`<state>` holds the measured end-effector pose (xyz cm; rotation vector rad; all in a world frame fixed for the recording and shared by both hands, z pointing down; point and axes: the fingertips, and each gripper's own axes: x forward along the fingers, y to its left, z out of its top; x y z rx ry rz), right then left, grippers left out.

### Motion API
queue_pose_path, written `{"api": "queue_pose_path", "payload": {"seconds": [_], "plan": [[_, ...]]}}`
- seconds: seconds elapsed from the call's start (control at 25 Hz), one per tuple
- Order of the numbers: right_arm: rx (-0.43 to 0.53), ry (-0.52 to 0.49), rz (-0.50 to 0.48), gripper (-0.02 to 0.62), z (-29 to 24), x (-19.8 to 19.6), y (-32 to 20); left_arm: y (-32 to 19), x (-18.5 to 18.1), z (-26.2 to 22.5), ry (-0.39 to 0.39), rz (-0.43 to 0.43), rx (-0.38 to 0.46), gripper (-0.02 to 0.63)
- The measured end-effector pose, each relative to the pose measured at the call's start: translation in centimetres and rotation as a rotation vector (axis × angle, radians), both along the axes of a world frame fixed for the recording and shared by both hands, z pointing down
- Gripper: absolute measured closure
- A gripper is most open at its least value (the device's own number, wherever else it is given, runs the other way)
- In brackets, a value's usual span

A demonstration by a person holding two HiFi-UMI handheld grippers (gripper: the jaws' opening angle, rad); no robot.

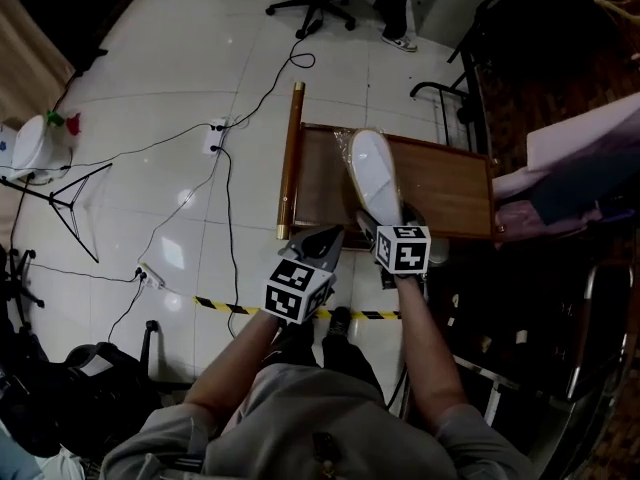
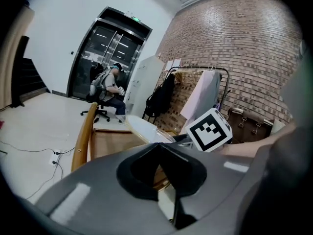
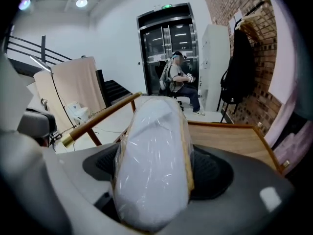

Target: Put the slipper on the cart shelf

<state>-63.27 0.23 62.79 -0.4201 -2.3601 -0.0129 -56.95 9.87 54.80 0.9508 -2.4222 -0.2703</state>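
Your right tongs [image 1: 385, 223] grip the plastic-wrapped slipper [image 1: 374, 173] by its heel end. The jaws stand wide because the slipper is broad, with the pads against both its sides. That hold points the toe out over the wooden cart shelf [image 1: 450, 188], so setting it down looks close. Your left tongs [image 1: 322, 240] are closed and empty, held just short of the cart's wooden rail [image 1: 291, 158] so they stay out of the way.
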Motion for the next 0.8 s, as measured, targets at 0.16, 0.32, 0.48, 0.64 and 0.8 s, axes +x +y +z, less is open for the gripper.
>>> {"api": "queue_pose_path", "payload": {"seconds": [0.16, 0.32, 0.48, 0.64, 0.8], "plan": [[-0.004, -0.073, 0.087, 0.178, -3.9, 2.0, -3.5, -3.1, 0.0, -1.3, -0.042, 0.106, 0.022, 0.598], [-0.008, -0.132, 0.201, 0.178, -7.4, 5.7, -7.1, -6.4, 1.4, -2.7, -0.067, 0.217, 0.037, 0.598], [-0.008, -0.169, 0.329, 0.178, -9.8, 10.9, -11.7, -11.3, 4.2, -3.7, -0.086, 0.357, 0.059, 0.598], [-0.009, -0.195, 0.435, 0.178, -11.3, 16.7, -15.2, -16.0, 8.1, -4.4, -0.069, 0.481, 0.090, 0.598], [-0.001, -0.227, 0.526, 0.178, -12.9, 22.9, -18.4, -20.1, 12.5, -5.1, -0.072, 0.580, 0.098, 0.598]]}}
